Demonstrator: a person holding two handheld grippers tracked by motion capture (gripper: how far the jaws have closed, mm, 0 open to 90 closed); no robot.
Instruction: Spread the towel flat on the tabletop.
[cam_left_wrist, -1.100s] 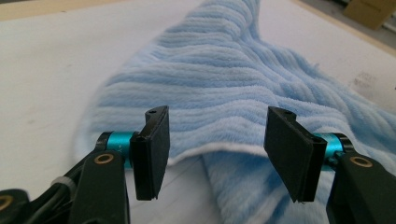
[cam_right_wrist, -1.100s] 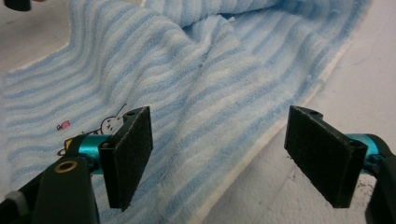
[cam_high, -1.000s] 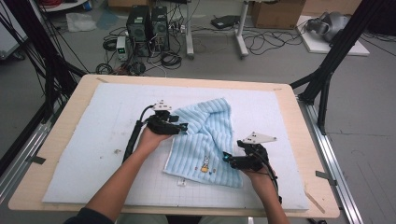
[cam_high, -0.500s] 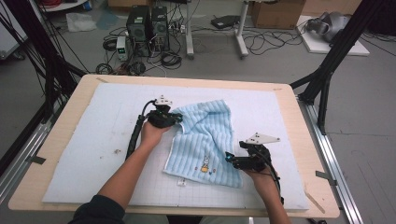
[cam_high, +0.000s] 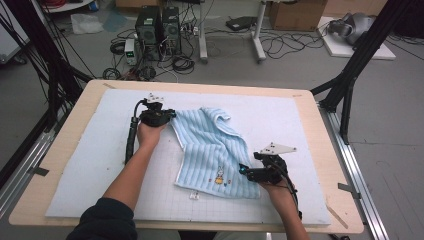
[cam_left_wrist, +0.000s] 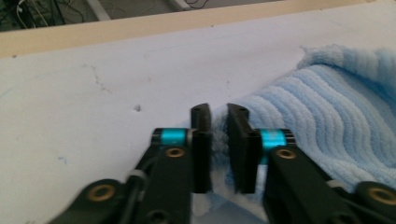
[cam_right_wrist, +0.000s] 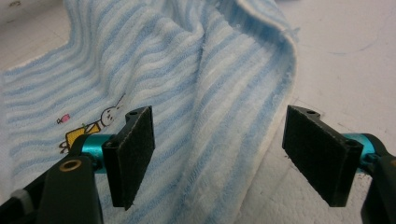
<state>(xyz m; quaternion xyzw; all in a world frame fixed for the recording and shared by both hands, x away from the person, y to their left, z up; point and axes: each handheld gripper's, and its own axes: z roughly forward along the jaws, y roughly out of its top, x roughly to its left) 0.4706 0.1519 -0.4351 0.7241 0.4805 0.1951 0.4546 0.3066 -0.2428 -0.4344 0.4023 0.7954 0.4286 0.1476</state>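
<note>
A light-blue striped terry towel (cam_high: 212, 152) with a small embroidered rabbit motif (cam_high: 220, 176) lay partly folded on the white padded mat (cam_high: 90, 165) covering the wooden table (cam_high: 70, 132), slightly right of the mat's centre. The left gripper (cam_high: 172, 116) was positioned at the towel's far left corner. In the left gripper view, its jaws had just been opening and stood a narrow gap apart, with a tuft of towel edge (cam_left_wrist: 218, 140) between them; whether the pads (cam_left_wrist: 201, 149) pressed on the cloth could not be determined. The bulk of the towel extended to the right of that gripper. The right gripper (cam_high: 242, 170) rested at the towel's near right edge, close to the rabbit motif. In the right gripper view, its jaws stood wide apart, straddling the folded right border of the towel (cam_right_wrist: 219, 116) without gripping it; the cloth lay on the mat between and beyond the pads (cam_right_wrist: 133, 158).
</note>
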